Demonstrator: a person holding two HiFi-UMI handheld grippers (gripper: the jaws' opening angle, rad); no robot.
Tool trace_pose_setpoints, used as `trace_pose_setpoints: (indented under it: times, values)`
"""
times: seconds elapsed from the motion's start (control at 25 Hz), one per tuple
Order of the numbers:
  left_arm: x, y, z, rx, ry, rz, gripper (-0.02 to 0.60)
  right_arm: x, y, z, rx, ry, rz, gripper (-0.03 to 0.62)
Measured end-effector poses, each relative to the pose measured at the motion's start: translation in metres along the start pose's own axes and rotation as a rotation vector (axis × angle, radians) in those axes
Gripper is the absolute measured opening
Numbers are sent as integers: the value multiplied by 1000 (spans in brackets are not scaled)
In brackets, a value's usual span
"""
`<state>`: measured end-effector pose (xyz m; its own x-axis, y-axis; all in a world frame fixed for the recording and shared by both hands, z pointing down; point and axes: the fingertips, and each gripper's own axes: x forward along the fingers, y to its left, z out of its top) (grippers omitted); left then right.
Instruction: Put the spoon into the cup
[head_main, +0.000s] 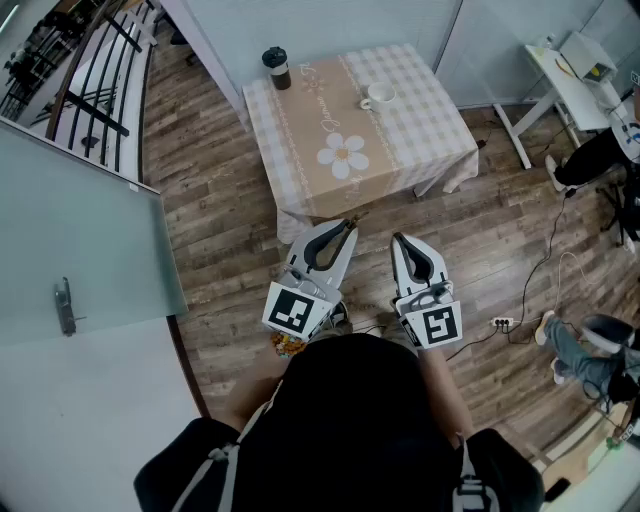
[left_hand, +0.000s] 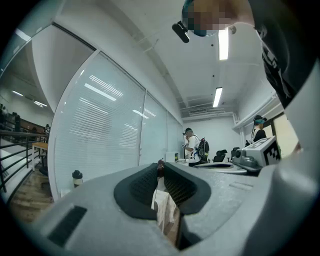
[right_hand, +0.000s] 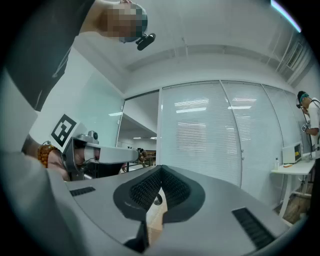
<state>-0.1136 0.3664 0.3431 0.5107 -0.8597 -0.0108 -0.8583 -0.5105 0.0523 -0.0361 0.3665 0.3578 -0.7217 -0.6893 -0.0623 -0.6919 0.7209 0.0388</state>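
While both pairs of jaws stood closed tip to tip on nothing, the left hand-held gripper (head_main: 346, 228) and the right hand-held gripper (head_main: 398, 240) hung well short of the worktop (head_main: 440, 130). The small white cup (head_main: 379, 95), rounded and glossy, sat near the far edge, towards the right corner; the spoon could not be made out. A slim spoon on soft checked cloth would likely slide from hard jaws, and a careless nudge might tip the light cup.
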Motion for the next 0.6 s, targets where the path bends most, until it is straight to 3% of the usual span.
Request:
trace_pose_setpoints:
  times: [0.36, 0.6]
  values:
    - [13, 34, -19, -28, 17, -2, 51, 26, -3, -11, 17, 30, 2, 8]
    - [61, 45, -25, -4, 25, 19, 51, 52, -45, -26, 55, 32, 34, 8]
